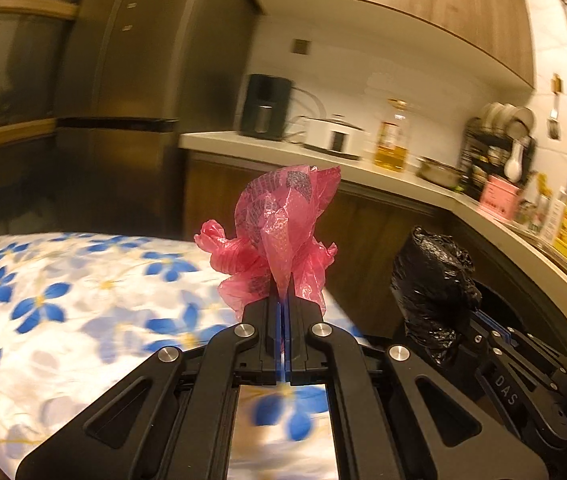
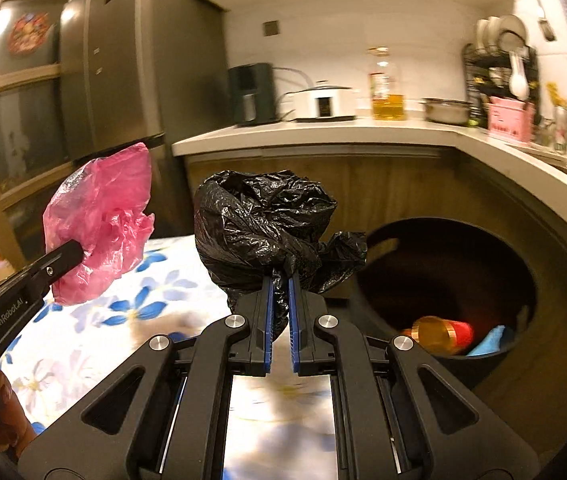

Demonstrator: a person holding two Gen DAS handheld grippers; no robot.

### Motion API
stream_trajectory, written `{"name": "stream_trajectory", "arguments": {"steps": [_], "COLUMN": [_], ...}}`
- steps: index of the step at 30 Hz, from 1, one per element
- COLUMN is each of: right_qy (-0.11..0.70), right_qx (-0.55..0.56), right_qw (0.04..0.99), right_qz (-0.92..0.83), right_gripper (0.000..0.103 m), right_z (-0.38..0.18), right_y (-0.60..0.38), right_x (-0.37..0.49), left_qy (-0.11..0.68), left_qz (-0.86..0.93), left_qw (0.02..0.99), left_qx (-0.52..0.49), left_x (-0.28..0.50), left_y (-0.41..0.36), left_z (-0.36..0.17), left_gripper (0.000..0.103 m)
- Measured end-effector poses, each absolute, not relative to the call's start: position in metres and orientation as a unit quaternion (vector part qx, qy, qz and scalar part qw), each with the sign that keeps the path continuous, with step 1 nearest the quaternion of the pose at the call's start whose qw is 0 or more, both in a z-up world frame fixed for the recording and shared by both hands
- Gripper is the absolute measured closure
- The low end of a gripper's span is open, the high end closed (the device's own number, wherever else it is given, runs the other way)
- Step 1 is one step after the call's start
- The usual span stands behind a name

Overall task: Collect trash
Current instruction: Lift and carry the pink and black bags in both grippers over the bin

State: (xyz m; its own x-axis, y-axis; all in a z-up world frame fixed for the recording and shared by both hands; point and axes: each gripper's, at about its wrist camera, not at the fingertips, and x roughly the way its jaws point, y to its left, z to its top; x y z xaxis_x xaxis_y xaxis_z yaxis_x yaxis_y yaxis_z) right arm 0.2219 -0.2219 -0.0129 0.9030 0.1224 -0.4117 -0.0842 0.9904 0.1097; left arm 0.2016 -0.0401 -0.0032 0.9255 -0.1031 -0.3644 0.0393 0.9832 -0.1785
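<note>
The left gripper (image 1: 283, 300) has its jaws pressed together on a crumpled pink plastic bag (image 1: 279, 236), which stands up from the fingertips above the flowered tablecloth (image 1: 63, 292). The right gripper (image 2: 281, 284), just beside it, pinches a scrunched black plastic bag (image 2: 267, 228) the same way. Both bags are in the air, clear of the table.

To the right, low against the wooden cabinets, is a dark round bin (image 2: 519, 264) with things already in it (a red-and-gold container (image 2: 441, 334) and something blue).

By my reading, picking up is done for these two pieces; what is left is to carry them over the bin's mouth and let go. Neither bag is above it yet.
</note>
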Motion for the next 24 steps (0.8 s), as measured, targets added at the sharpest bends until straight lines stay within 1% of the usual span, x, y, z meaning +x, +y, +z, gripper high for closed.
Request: {"name": "stream_trajectory", "arguments": {"steps": [13, 19, 24], "right_qy": [0.199, 0.199, 0.203], "right_qx": [0.073, 0.081, 0.086], "right_qw": [0.976, 0.974, 0.972], "right_qz": [-0.054, -0.073, -0.078], "right_gripper": [0.096, 0.096, 0.095], "right_z": [-0.014, -0.019, -0.024], "right_y": [-0.335, -0.366, -0.381], "right_x": [0.221, 0.225, 0.230], "left_qy": [0.189, 0.187, 0.200], "left_qz": [-0.160, -0.199, -0.215], "left_qw": [0.968, 0.961, 0.955], "left_qx": [-0.048, -0.031, -0.035], "left_x": [0.232, 0.245, 0.256], "left_y": [-0.160, -0.198, -0.214], "left_z": [0.001, -0.007, -0.016], "left_gripper": [0.102, 0.102, 0.102]}}
